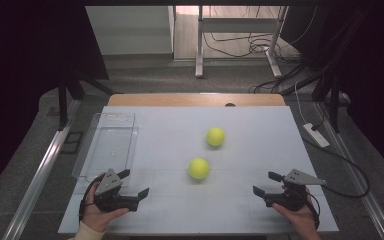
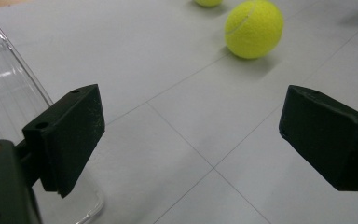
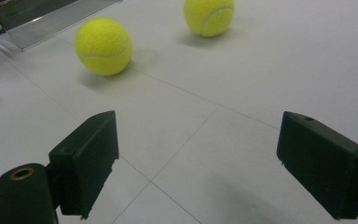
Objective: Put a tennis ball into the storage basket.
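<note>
Both grippers parked at counter [image 1: 260,125] near edge, left gripper [image 1: 134,184] and right gripper [image 1: 265,183] fingers wide, empty. Near ball [image 1: 198,168] and far ball [image 1: 215,136] mid-counter, clear tray [image 1: 82,162] left — likely drop target.

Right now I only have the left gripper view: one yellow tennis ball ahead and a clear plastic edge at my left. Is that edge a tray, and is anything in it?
Observer: Yes, it is a clear rectangular plastic tray, and the high view shows nothing lying in it.
Operator: What is the other hand doing?
Observer: The right tool is held low on the person's right, open and empty, jaws aimed toward the balls.
Operator: I see a sliver of a second ball. Where exactly is it?
Observer: The far yellow tennis ball lies beyond and slightly right of the near yellow tennis ball, clearly apart from it.
</note>
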Available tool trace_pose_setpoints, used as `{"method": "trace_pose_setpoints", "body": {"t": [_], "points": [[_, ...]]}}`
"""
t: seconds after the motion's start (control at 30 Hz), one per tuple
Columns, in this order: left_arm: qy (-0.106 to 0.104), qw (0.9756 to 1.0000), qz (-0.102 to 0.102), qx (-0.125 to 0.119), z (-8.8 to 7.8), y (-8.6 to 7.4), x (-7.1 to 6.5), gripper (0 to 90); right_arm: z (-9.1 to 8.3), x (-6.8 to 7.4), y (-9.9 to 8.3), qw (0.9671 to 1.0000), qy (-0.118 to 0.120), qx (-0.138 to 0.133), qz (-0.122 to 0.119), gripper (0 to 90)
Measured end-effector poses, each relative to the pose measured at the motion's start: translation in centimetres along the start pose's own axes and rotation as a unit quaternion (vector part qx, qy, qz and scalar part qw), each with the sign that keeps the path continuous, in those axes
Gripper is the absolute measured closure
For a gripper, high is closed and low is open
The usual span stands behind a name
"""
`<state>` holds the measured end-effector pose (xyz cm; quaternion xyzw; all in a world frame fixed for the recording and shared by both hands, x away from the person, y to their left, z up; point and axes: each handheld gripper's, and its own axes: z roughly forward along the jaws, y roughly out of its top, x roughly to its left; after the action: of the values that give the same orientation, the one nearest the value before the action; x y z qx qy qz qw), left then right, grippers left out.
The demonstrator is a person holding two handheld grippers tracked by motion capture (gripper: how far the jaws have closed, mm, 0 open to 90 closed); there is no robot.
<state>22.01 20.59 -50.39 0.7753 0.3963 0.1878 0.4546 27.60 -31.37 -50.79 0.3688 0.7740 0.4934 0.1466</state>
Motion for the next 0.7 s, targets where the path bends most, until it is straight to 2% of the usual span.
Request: {"method": "trace_pose_setpoints", "body": {"t": [0.17,0.33,0.43,0.7], "points": [[-0.001,1.0000,0.005,-0.003,0.1,0.7,-0.2,7.8,0.0,0.1,0.0,1.0000,0.004,-0.003,0.001,12.9],[0.000,0.9998,0.021,0.002,0.4,1.9,-0.5,7.9,0.1,0.0,0.0,1.0000,0.005,-0.002,0.001,12.9],[-0.006,0.9999,0.015,0.005,0.6,2.2,-0.5,8.1,0.2,0.0,0.0,1.0000,0.005,-0.001,0.001,12.9],[-0.018,0.9996,0.020,0.008,1.2,2.9,-0.6,9.1,0.5,0.1,0.0,1.0000,0.004,0.005,-0.005,13.0]]}}
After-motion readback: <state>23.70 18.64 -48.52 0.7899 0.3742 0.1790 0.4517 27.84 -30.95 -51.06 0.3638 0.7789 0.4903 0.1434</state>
